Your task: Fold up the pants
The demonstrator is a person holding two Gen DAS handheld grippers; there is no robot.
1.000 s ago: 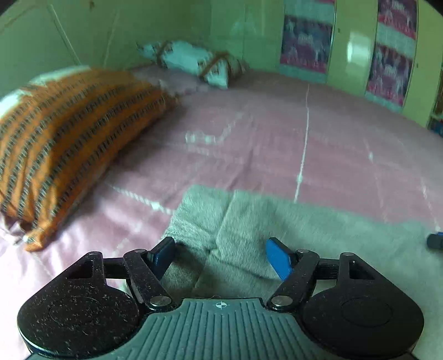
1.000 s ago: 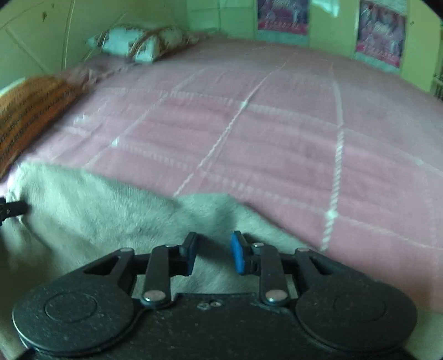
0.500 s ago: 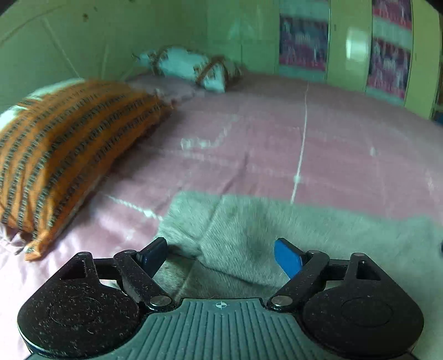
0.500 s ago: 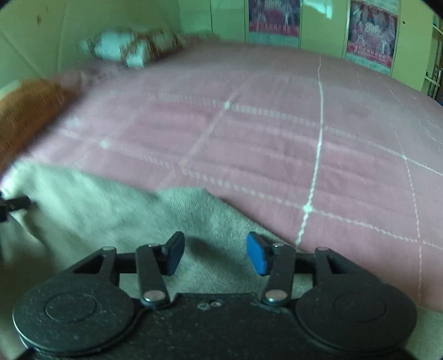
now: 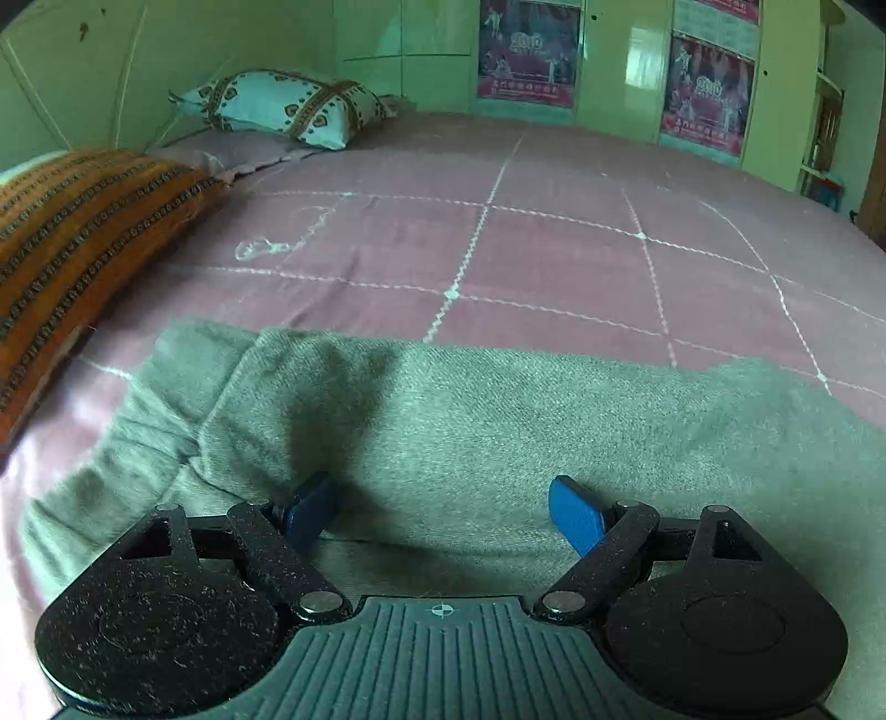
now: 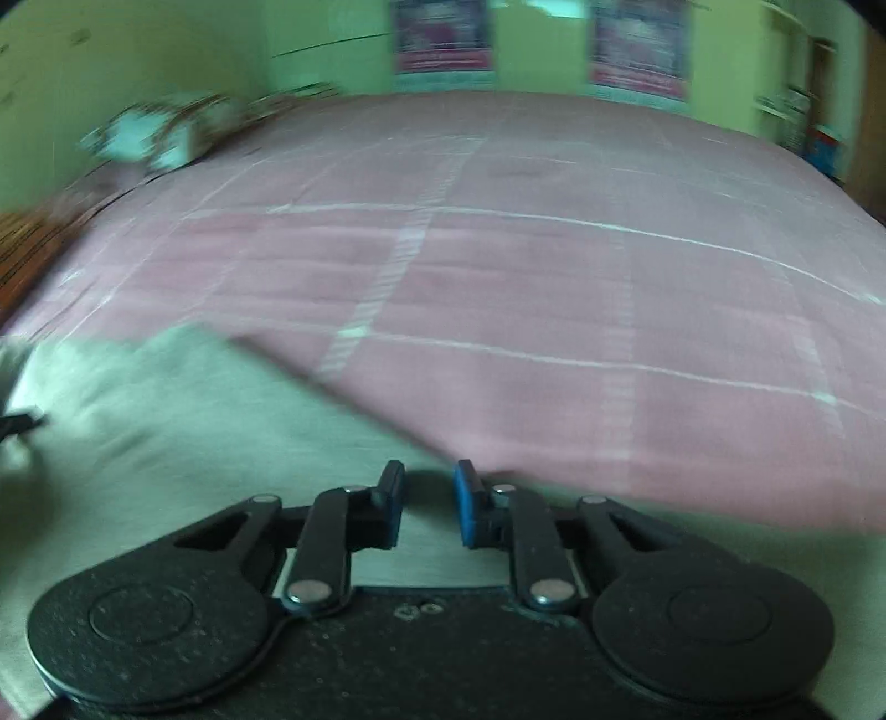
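Left jaws: spread wide apart on the left gripper [image 5: 443,507], with grey cloth lying between the two blue tips and nothing pinched
Left blue tip: the left fingertip [image 5: 310,512] is tucked under a raised fold of the cloth, so part of it is hidden
Right jaws: the right gripper [image 6: 427,501] has its blue tips close but not touching, with a small gap, and cloth shows under the gap
Right picture: it is blurry, so I cannot tell if the tips touch the cloth
Pants: the grey pants [image 5: 498,421] lie flat across the near part of the bed, just in front of both grippers, and one end at the left is folded over itself
Bed: the pink bed cover [image 5: 554,249] with thin white lines lies under the pants and runs far back
Pillows: an orange striped pillow [image 5: 72,232] is at the left near the pants, and a white patterned pillow [image 5: 282,105] is far back by the green wall
Wall: two purple posters [image 5: 529,50] hang at the back
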